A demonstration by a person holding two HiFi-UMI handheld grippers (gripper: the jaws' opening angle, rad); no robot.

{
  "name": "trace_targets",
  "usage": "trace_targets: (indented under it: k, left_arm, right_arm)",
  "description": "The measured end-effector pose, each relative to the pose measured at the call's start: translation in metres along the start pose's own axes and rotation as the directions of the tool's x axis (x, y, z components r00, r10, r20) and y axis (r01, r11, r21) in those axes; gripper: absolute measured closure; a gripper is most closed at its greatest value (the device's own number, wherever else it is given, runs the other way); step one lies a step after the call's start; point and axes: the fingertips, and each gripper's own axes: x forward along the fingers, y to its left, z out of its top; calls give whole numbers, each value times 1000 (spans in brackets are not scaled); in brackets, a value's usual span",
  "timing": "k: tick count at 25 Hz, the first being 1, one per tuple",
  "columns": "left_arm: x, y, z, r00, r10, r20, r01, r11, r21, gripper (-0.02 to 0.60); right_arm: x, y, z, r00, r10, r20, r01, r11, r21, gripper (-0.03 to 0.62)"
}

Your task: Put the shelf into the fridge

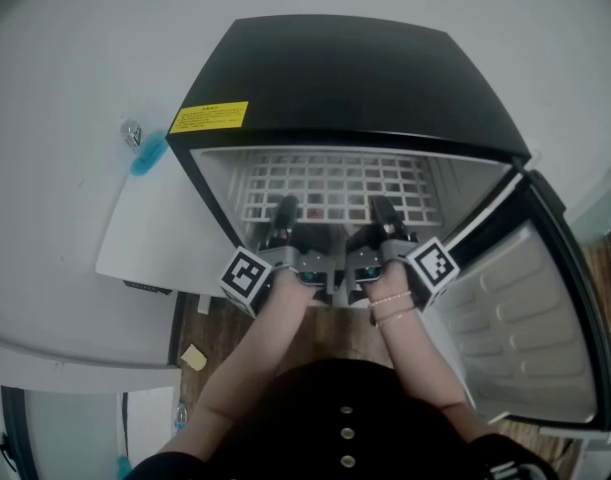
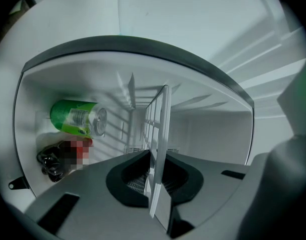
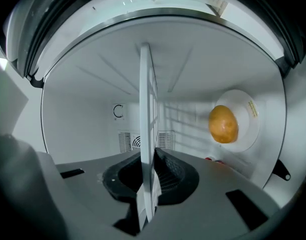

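A white wire shelf point(image 1: 335, 186) lies level inside the open black mini fridge point(image 1: 355, 73), most of its grid within the cabinet. My left gripper point(image 1: 285, 211) is shut on the shelf's front edge at the left, my right gripper point(image 1: 382, 211) shut on it at the right. The left gripper view has the shelf point(image 2: 160, 134) edge-on, running from between the jaws of the left gripper point(image 2: 155, 184) into the fridge. In the right gripper view the shelf point(image 3: 147, 129) likewise stands edge-on in the right gripper point(image 3: 148, 184).
The fridge door point(image 1: 540, 328) stands open to the right. Below the shelf lie a green can point(image 2: 77, 117) and a dark object point(image 2: 51, 161) on the left, and a yellow-brown potato point(image 3: 223, 124) on a white plate point(image 3: 245, 119) on the right. A white panel point(image 1: 150, 223) lies left of the fridge.
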Motion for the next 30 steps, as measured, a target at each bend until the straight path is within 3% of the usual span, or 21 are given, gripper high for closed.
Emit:
trace_targets:
  k: [16, 24, 30]
  left_arm:
    - [3, 0, 2, 999, 29, 14, -28, 999, -27, 546]
    - [-6, -9, 3, 999, 32, 6, -32, 999, 27, 499]
    - [-19, -12, -1, 999, 40, -7, -40, 998, 47, 497]
  right_arm:
    - [4, 1, -1, 999, 41, -5, -41, 998, 42, 557]
    - [-9, 5, -7, 999, 43, -29, -43, 999, -5, 528]
    - [-21, 4, -16, 998, 37, -45, -37, 999, -2, 526]
